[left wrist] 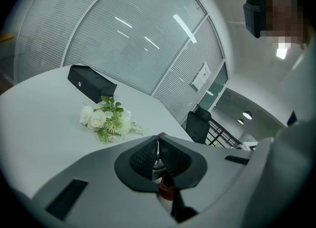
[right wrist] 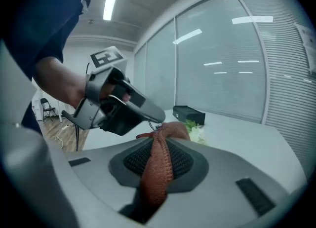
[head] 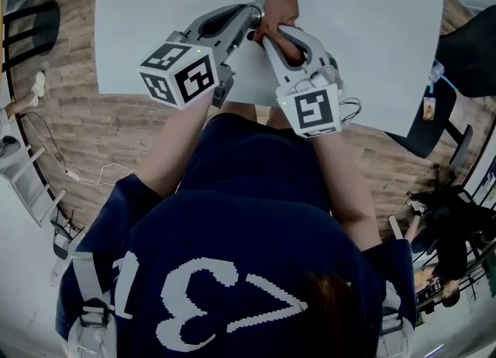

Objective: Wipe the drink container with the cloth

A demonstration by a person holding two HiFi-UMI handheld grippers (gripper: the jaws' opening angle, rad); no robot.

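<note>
Above the white bench (head: 372,54), we hold both grippers tip to tip. Our right gripper (right wrist: 160,145) pinches the rust-brown cloth (right wrist: 159,172), which runs lengthwise between its pads. Our left gripper (left wrist: 157,149) is pressed together on the cloth's corner. White flowers (left wrist: 106,121) lie beyond, near a black box (left wrist: 91,83).

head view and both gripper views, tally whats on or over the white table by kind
cloth: 1
flower bunch: 1
black box: 1
gripper: 2 (left gripper, right gripper; both are shut on the cloth)
total: 5
</note>
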